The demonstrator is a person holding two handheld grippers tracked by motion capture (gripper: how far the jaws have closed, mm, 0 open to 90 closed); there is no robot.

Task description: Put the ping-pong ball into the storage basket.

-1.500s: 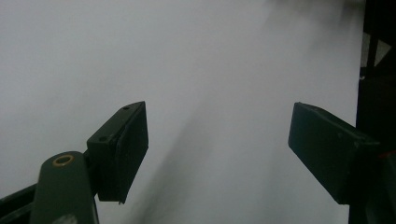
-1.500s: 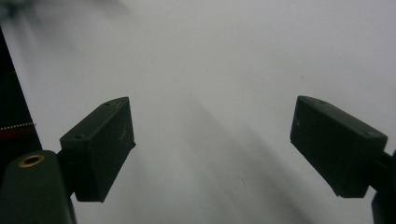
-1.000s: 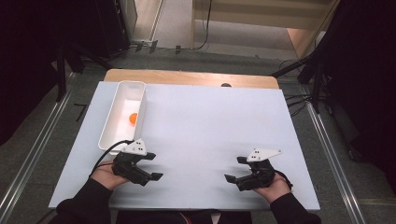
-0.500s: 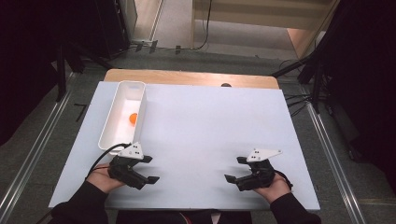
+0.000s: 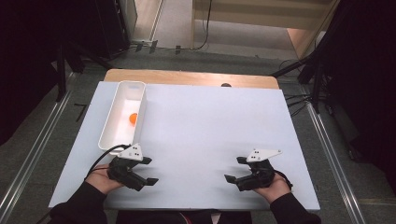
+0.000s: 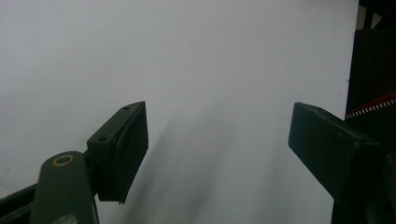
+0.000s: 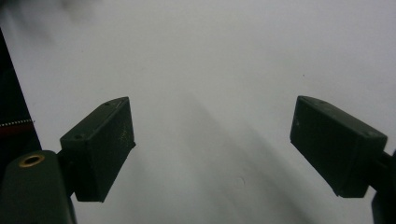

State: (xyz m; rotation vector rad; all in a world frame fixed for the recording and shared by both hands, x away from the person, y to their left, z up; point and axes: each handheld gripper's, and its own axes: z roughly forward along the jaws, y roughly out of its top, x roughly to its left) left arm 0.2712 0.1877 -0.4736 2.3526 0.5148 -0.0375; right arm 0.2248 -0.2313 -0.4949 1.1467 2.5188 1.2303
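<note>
At the far left of the high view, a long white tray point(image 5: 122, 116) is seen lying on the white table point(image 5: 205, 126), its length running away from the person. A small orange ball point(image 5: 133, 118) is held in it, roughly midway along, nearer the right wall.

Just below the tray's near end, the left gripper point(image 5: 148, 171) is held low over the near edge of the table in the person's left hand point(image 5: 100, 177), its black cable looping toward the tray's corner. Its jaws point toward the middle of the table and are set well apart (nothing is caught between them). In the left gripper view, bare white table is seen between the two black pads point(image 6: 122, 149).

Further right, well apart from the left one, the right gripper point(image 5: 233, 169) is held in the right hand point(image 5: 273, 186), also near the table's front edge, with its grey three-cornered plate on top. Its jaws are turned toward the left gripper and are likewise spread wide and empty; in the right gripper view, plain table surface is shown between the pads point(image 7: 100, 144).

The ball is left well away from both grippers.
</note>
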